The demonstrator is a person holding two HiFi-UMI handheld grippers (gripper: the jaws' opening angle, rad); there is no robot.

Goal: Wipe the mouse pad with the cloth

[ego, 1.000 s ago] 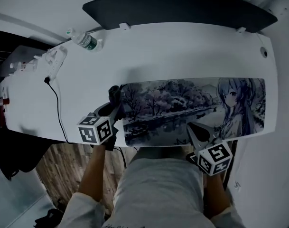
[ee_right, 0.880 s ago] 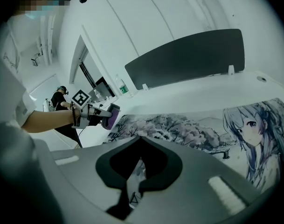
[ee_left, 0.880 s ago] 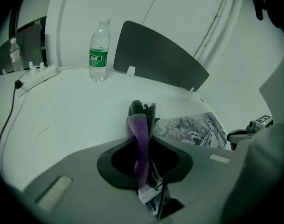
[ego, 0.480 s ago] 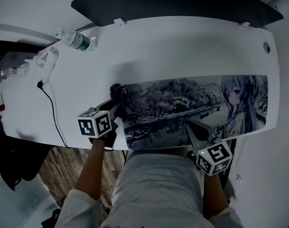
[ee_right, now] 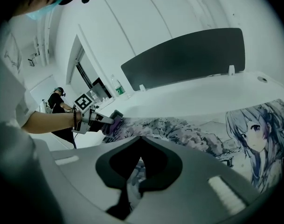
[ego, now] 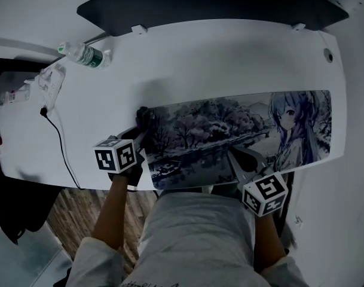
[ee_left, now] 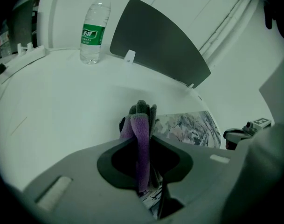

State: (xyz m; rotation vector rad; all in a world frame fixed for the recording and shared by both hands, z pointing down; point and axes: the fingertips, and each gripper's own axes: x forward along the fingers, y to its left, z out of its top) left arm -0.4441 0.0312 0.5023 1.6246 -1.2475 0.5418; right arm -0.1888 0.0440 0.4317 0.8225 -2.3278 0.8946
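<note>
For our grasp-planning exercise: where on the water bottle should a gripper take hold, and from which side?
Probably best: grip the water bottle across its straight labelled body, jaws level, coming from the near side of the desk. It stands upright, its sides are parallel there, and bare desk lies before it.

Head view: above the mouse pad [ego: 229, 136], looking steeply down. Left gripper view: close at the pad's left end, facing the back panel [ee_left: 155, 41] beyond it. Right gripper view: low at the pad's near edge, facing left along it, catches the left gripper [ee_right: 111, 119]. All share the pad
</note>
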